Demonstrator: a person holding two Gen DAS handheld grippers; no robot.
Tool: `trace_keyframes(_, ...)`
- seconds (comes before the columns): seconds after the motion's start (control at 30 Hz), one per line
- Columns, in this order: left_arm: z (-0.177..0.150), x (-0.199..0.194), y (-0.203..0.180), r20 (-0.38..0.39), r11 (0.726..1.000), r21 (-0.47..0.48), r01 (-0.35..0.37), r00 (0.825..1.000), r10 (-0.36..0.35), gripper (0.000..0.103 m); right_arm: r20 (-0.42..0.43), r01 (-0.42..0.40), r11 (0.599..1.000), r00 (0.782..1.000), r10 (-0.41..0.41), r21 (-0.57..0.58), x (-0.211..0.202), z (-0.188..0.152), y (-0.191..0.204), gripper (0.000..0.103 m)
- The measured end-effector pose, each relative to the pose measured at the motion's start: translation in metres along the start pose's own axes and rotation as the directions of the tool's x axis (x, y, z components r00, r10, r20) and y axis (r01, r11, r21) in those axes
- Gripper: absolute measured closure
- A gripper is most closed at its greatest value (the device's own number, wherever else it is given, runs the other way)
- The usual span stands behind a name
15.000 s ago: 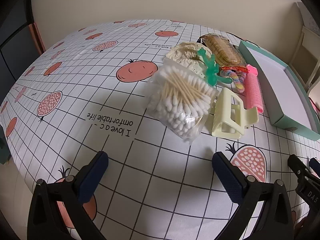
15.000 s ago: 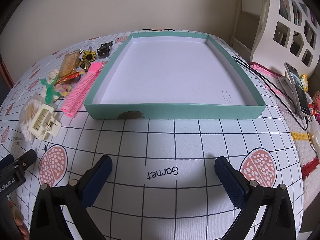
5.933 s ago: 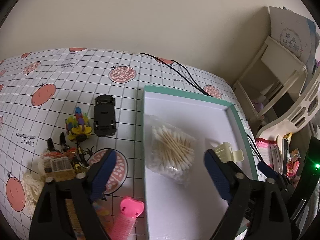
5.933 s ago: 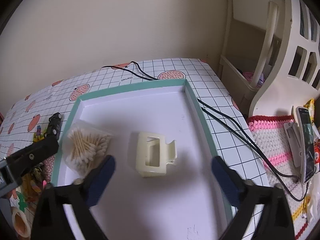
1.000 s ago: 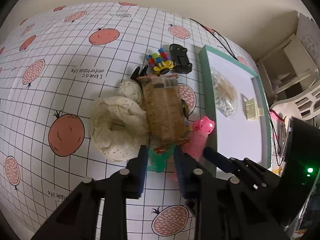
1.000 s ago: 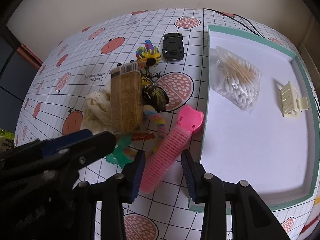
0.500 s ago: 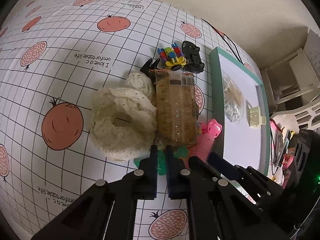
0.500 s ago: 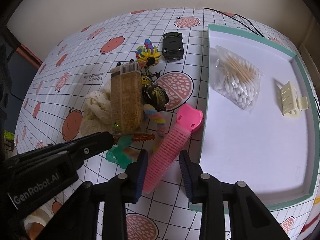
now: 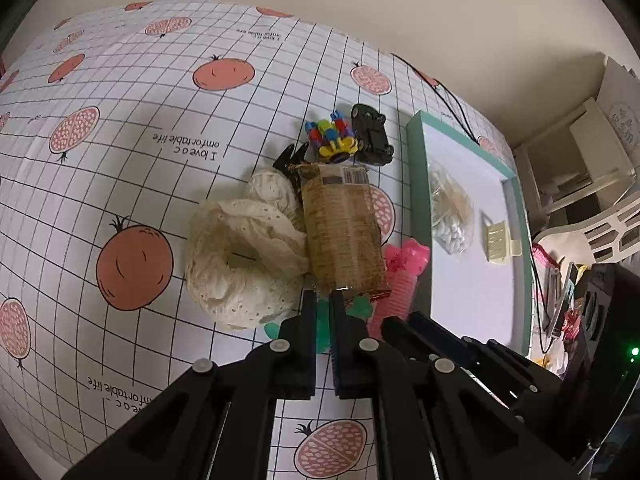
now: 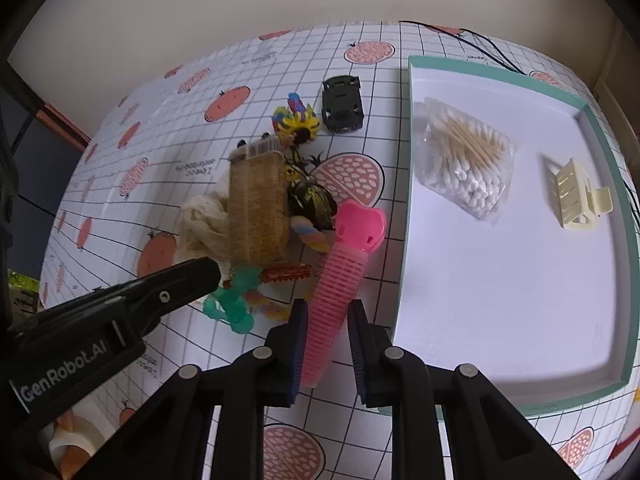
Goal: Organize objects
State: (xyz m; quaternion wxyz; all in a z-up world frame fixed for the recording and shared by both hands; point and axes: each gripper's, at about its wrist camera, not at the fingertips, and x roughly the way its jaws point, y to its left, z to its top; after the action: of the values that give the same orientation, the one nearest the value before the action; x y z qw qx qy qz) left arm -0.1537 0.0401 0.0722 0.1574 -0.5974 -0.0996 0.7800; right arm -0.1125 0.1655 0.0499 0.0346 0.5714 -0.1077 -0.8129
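Left gripper (image 9: 321, 312) pinches the green toy (image 10: 232, 304) left of the teal tray (image 10: 404, 200), while right gripper (image 10: 326, 320) is closing around the pink roller (image 10: 340, 264) beside the tray; lift both straight up, slowly.

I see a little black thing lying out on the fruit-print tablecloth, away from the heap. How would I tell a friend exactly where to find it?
Start at the teal-edged tray with the white floor. Just off its far left corner, on the tablecloth, lies a small black toy car, beside a yellow flower-shaped toy with bright beads. It is the only all-black, boxy thing, and it sits clear of the jumbled heap.
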Motion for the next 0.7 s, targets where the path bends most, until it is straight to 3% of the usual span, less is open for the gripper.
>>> trace_keyframes(0.07,0.001,-0.004,-0.001,0.011,1.0,0.001,0.002,1.0,-0.002,0.098,0.018,-0.001,1.0,1.0,0.001,0.01,-0.006,0.002,-0.002,0.086)
trace_keyframes(0.17,0.002,-0.01,-0.002,0.03,1.0,0.007,0.006,1.0,-0.006,0.098,0.031,-0.018,0.999,0.999,0.017,0.03,-0.011,0.003,-0.008,0.102)
trace_keyframes(0.7,0.006,-0.017,0.008,0.054,1.0,-0.03,0.007,0.999,-0.006,0.098,0.043,-0.075,0.991,0.997,0.07,0.112,-0.011,0.005,-0.026,0.097)
